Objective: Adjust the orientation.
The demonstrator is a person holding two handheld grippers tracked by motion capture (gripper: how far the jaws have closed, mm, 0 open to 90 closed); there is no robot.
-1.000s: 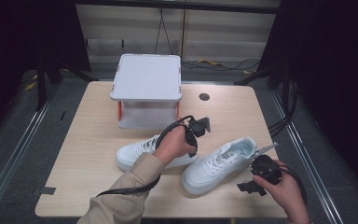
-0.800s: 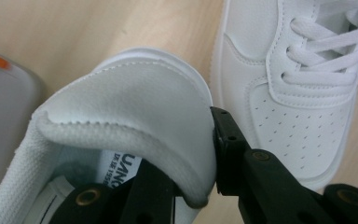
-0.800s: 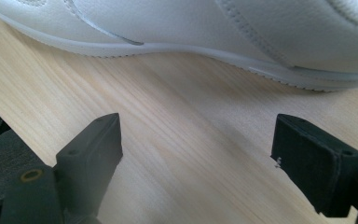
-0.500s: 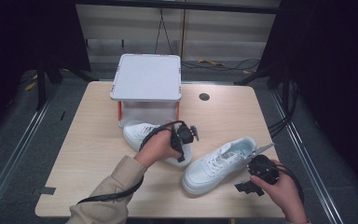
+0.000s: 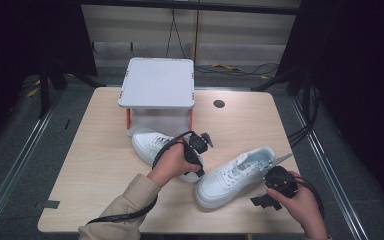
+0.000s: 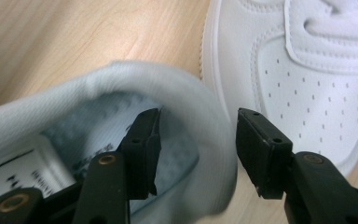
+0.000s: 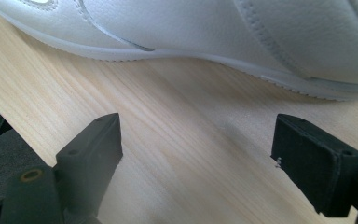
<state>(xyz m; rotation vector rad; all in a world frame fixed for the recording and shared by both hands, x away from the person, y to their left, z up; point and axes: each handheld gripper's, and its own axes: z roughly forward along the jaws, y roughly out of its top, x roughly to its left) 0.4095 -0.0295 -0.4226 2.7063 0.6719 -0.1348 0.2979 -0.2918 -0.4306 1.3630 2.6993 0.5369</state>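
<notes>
1. My left claw (image 5: 198,150) sits just left of the middle of the high view, over the heel end of the far shoe (image 5: 152,145). That shoe lies toe toward the upper left, just below the white box (image 5: 157,82) at the upper middle of the table (image 5: 90,165).
2. In the left gripper view, my left claw (image 6: 198,149) straddles the padded heel collar of the far shoe (image 6: 121,88). One jaw stands inside the shoe's opening at lower centre, and the other stands outside the collar at lower right.
3. The jaws of my left claw have just been opening. The collar is still between them, but the outer pad stands clear of it, so the grip reads as released. Whether the inner pad touches the lining I cannot tell.
4. The near shoe's (image 6: 307,70) perforated toe takes up the upper right of the left gripper view, just beside the collar I straddle.
5. In the high view the near shoe (image 5: 235,175) lies right of centre, toe toward the lower left and heel toward the upper right.
6. My right claw (image 5: 275,167) is at the lower right of the high view, just beside that shoe's heel side.
7. In the right gripper view, my right claw (image 7: 196,154) is spread wide over bare table wood. The near shoe's (image 7: 214,32) sole edge and side run across the top, beyond the jaw tips and apart from them.
</notes>
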